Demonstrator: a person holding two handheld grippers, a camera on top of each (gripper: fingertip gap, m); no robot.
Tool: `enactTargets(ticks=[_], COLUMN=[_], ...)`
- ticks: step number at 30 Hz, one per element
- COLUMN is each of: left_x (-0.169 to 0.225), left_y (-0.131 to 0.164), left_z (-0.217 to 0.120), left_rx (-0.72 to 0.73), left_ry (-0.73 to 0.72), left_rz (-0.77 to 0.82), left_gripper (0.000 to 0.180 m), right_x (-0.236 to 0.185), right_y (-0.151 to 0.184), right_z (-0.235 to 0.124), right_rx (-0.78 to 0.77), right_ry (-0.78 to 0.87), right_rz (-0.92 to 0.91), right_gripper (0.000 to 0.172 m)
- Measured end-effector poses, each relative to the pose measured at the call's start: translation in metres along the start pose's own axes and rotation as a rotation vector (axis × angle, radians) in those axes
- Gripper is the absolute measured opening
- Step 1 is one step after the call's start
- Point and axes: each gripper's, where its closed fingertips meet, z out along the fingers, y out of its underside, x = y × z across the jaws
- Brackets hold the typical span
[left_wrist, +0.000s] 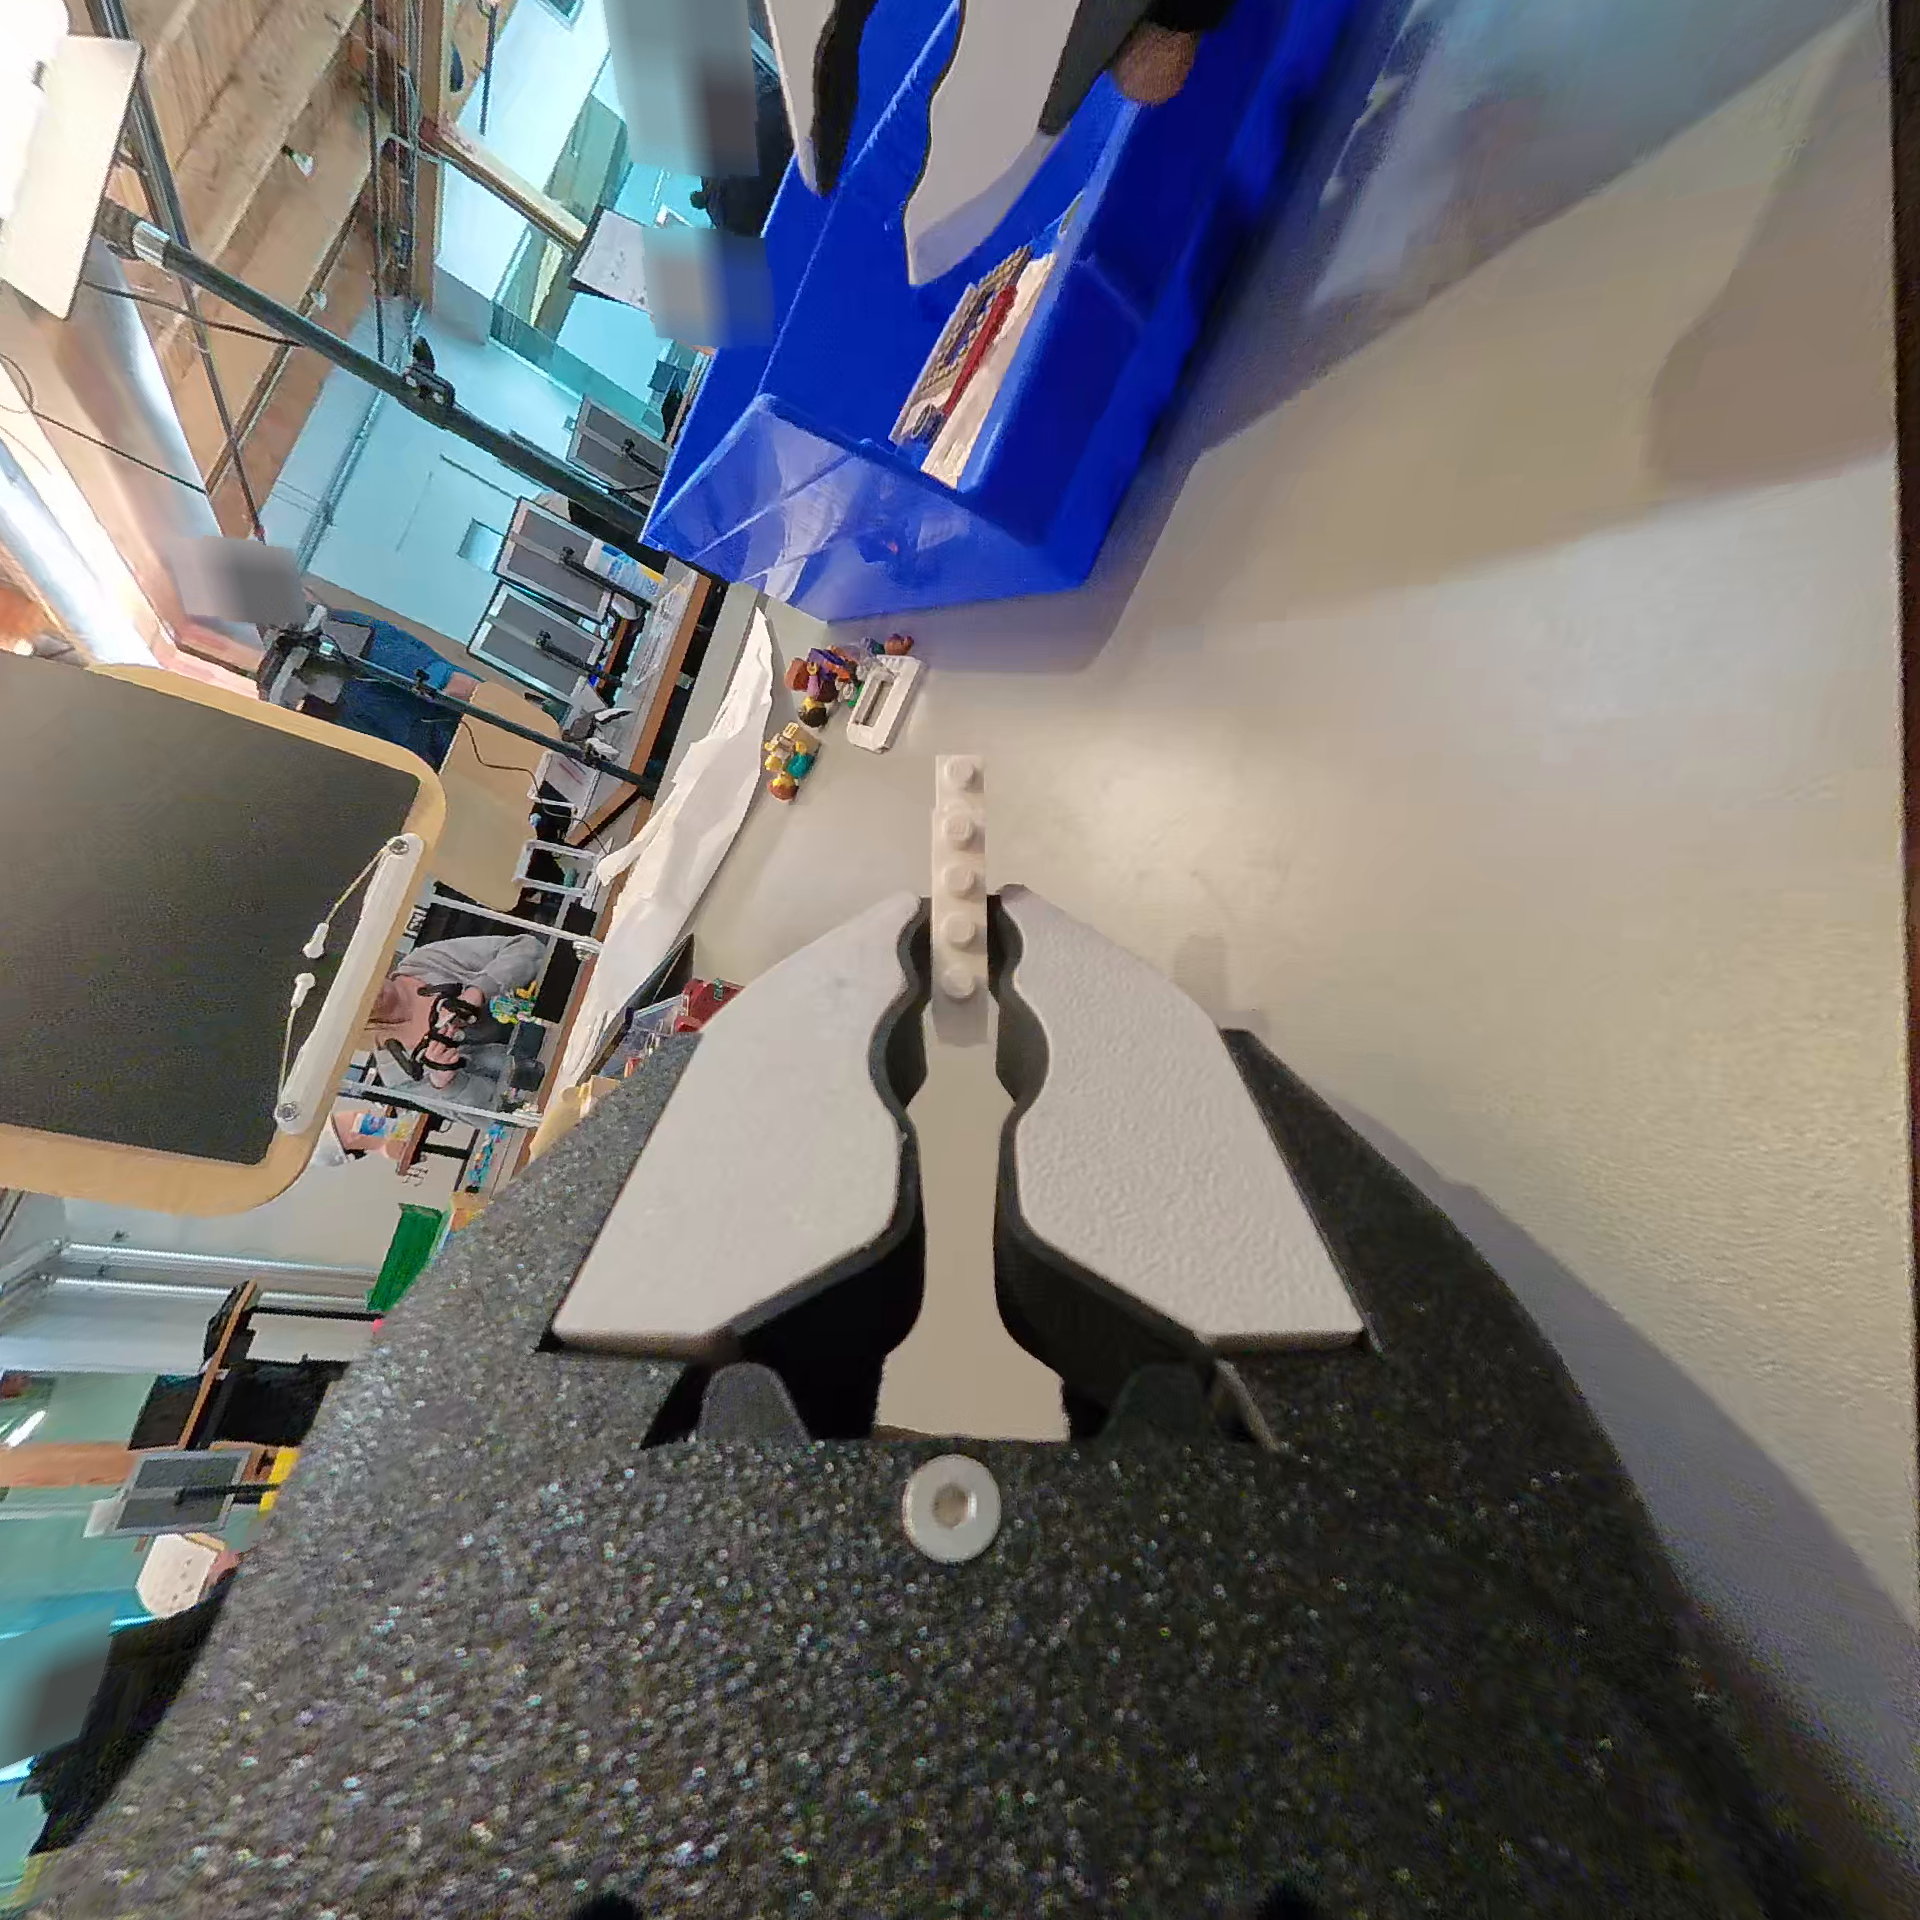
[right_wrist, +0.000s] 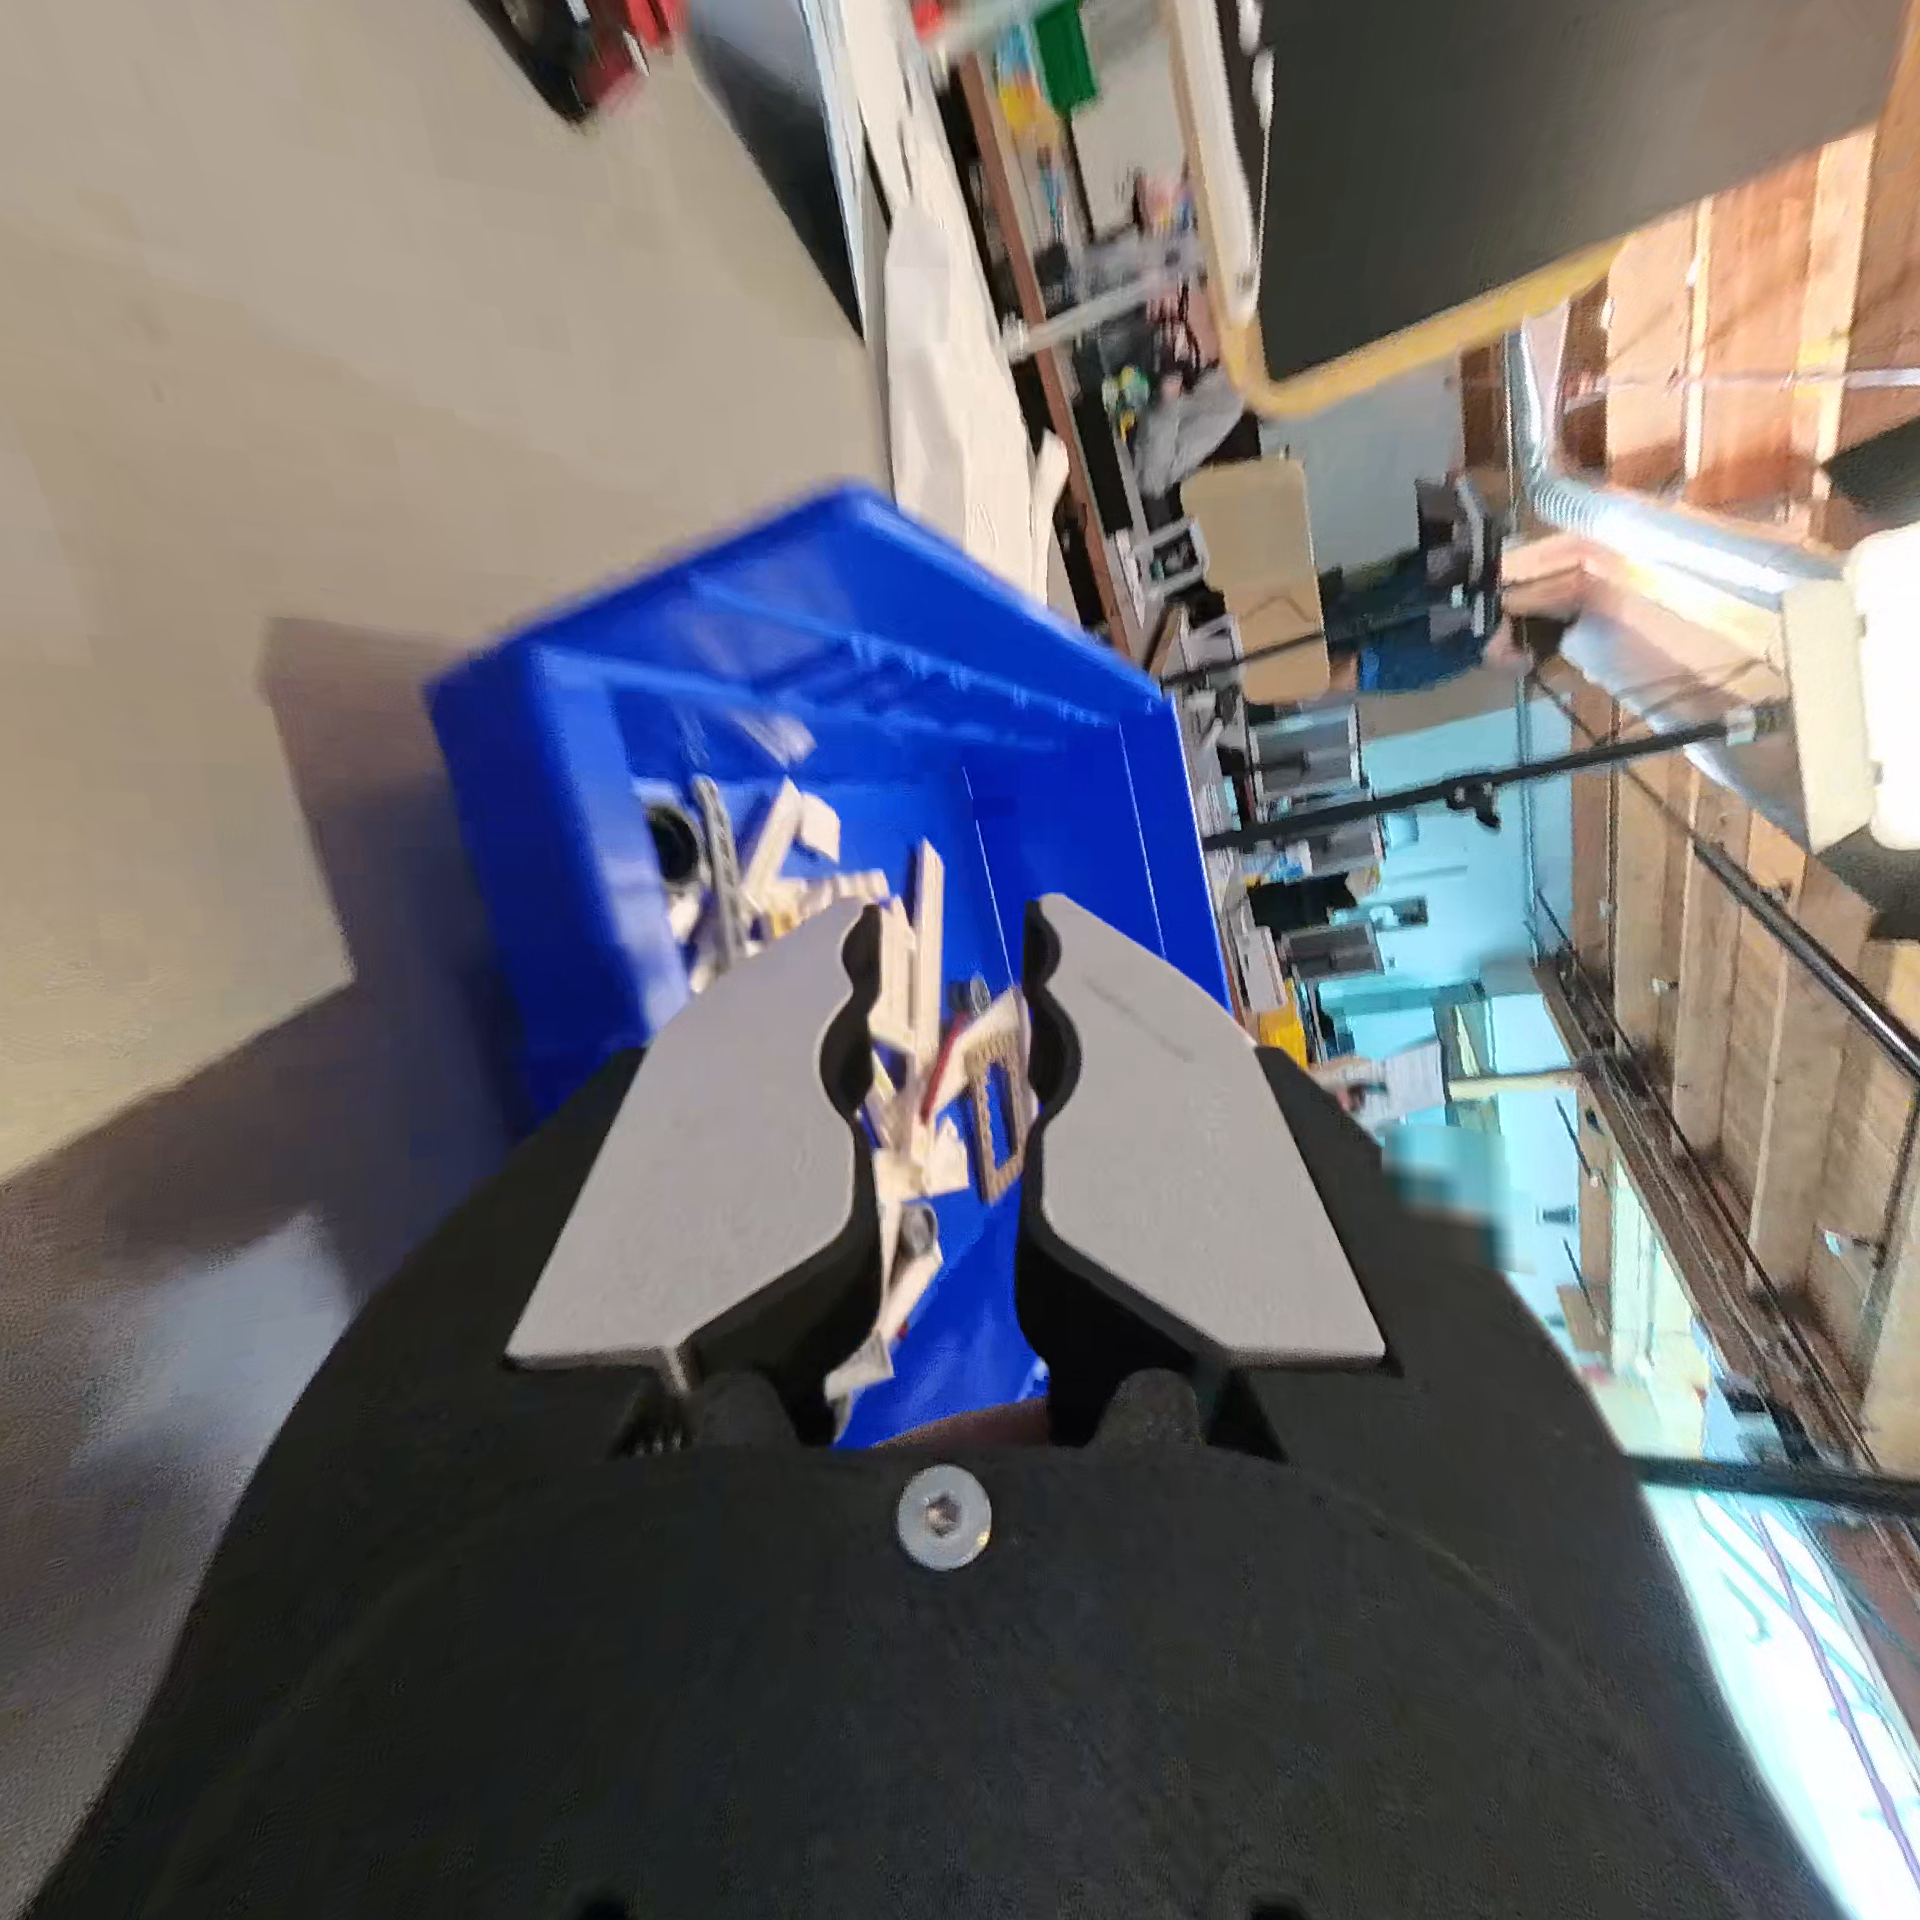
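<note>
Left tongs grasp a white brick strip; right tongs stand released over the blue bin.

The left gripper (left_wrist: 961, 914) clenches a white studded strip (left_wrist: 958, 831) above the pale table (left_wrist: 1455, 935). The right gripper (right_wrist: 945, 914), jaws apart and holding nothing, hangs over the blue bin (right_wrist: 499, 831) of loose white pieces (right_wrist: 904, 1039). Small toy figures (left_wrist: 816, 696) lie near the bin's corner.

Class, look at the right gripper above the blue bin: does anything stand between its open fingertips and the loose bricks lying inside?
Nothing visible does. The right gripper hangs open over the blue bin, and the pale loose bricks show straight through the gap between its fingers, with no lid or other item over them.
</note>
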Motion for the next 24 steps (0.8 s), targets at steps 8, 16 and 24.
enactTargets(ticks=[8,16,24], left_x=[0.006,0.008,-0.016], left_y=[-0.007,-0.010,-0.020], left_z=[-0.002,-0.003,-0.013], left_rx=[0.044,0.077,0.210], left_ry=[0.025,0.046,0.050], left_rz=[0.021,-0.015,-0.338], left_gripper=[0.008,0.014,0.029], right_x=[-0.089,-0.119,-0.097], right_y=[-0.114,-0.139,-0.150], right_z=[-0.040,-0.038,-0.054], right_rx=[0.433,0.475,0.647], right_ry=[-0.271,-0.393,-0.669], right_rz=[-0.174,-0.149,0.486], right_gripper=[0.029,0.008,0.008])
